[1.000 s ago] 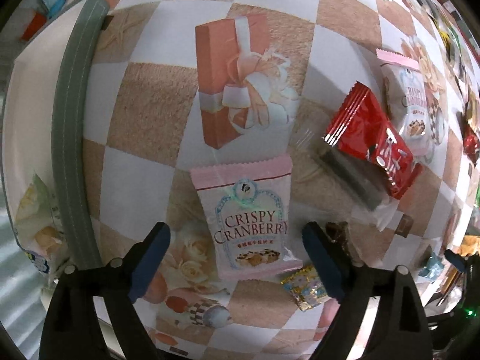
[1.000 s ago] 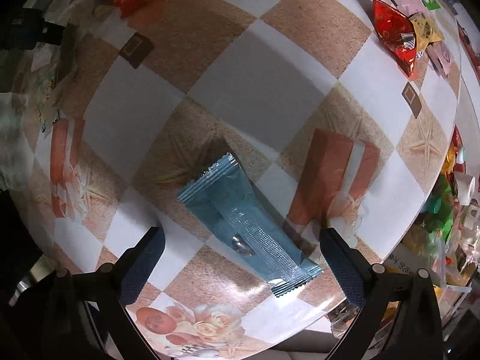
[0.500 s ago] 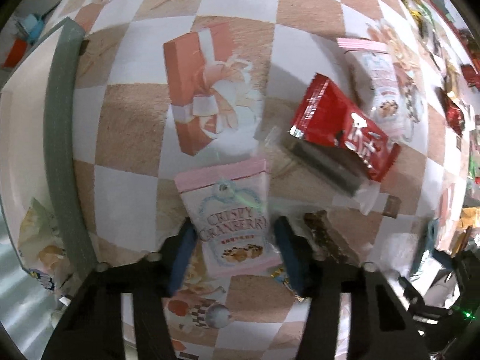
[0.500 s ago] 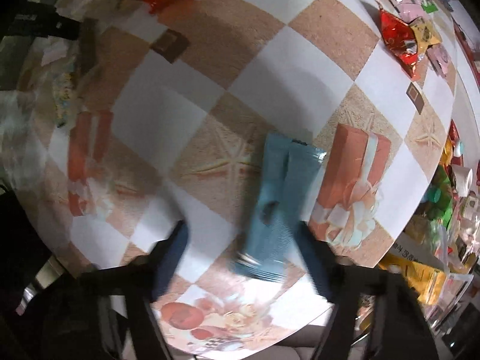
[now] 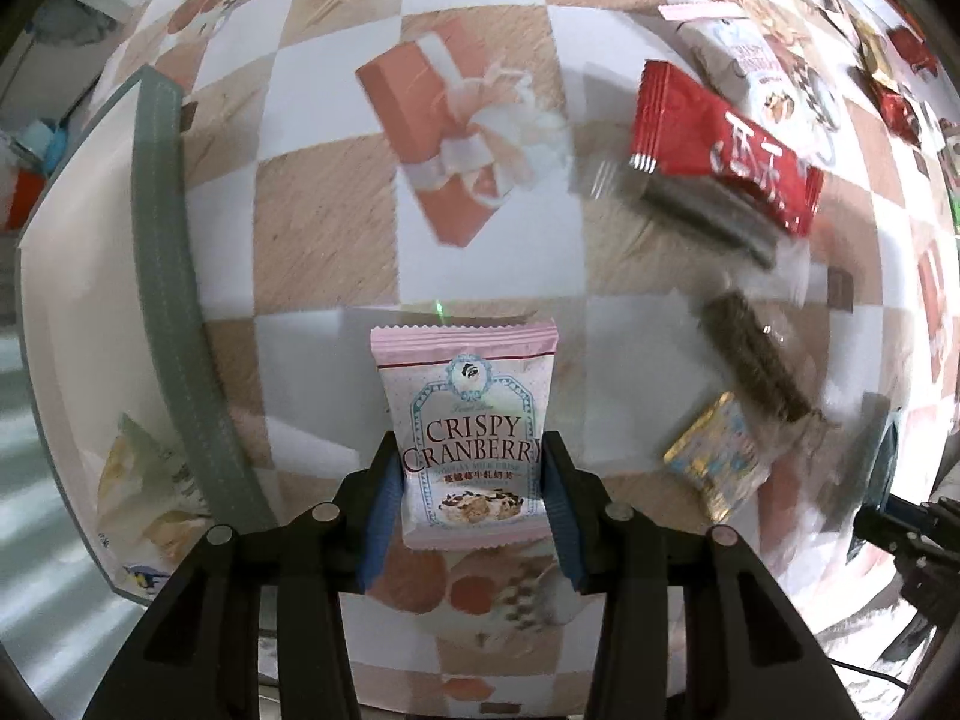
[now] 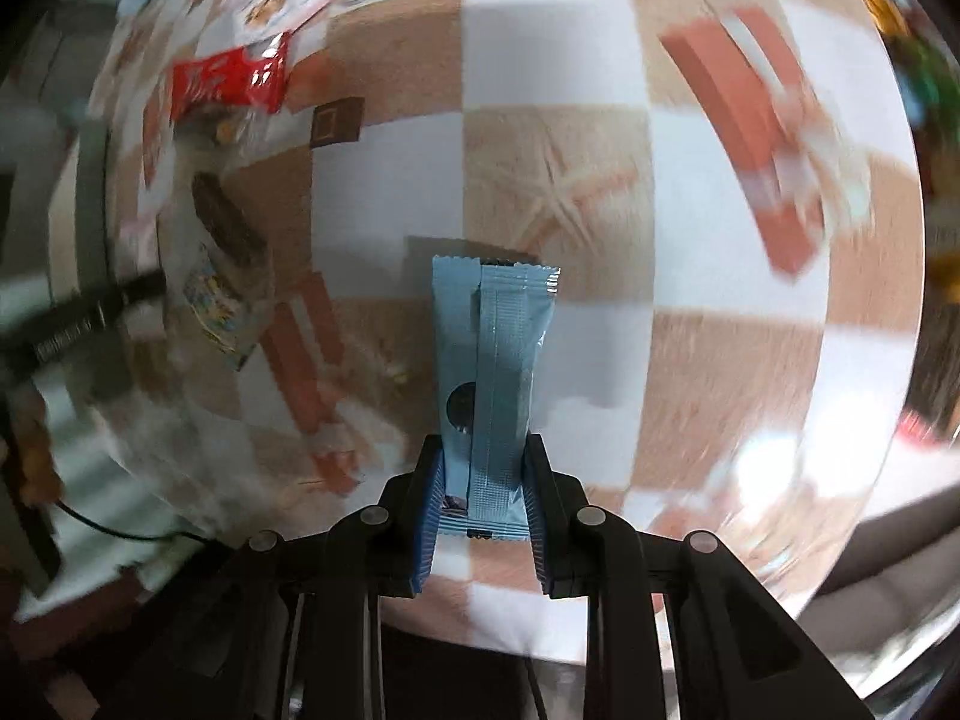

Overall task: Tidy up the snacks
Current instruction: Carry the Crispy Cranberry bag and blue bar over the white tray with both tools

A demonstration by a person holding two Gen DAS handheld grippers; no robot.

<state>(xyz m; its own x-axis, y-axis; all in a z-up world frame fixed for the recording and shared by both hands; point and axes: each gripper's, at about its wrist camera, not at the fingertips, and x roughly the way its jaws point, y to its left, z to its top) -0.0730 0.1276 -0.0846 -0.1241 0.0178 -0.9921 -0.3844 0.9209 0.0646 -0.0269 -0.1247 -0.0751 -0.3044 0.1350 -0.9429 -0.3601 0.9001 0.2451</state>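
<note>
1. While both grippers have a packet in their grasp, the widest thing in view is the checkered tablecloth (image 5: pixel 312 228), scattered with snacks, and at its left edge lies a tray with a grey-green rim (image 5: pixel 162 228) that already holds a pale bag (image 5: pixel 144 480); I judge this the likely place for sorted packets.
2. Next in size, the red wrapper (image 5: pixel 726 147) rests partly on a dark bar (image 5: pixel 708 213), with a second dark bar (image 5: pixel 753 360) and a small gold-and-blue sachet (image 5: pixel 714 456) just beside; these are not yet sorted.
3. Pinched between the pads of the left gripper (image 5: pixel 471 492) is the pink cranberry packet (image 5: pixel 468 420), gripped at its lower half and pointing away from the camera.
4. Clamped on its lower end in the right gripper (image 6: pixel 483 486) is the slim blue packet (image 6: pixel 489 360), seam side showing, apparently lifted off the cloth.
5. The step in hand is the pickup; the next move calls for carrying each packet to its spot without squeezing harder.
</note>
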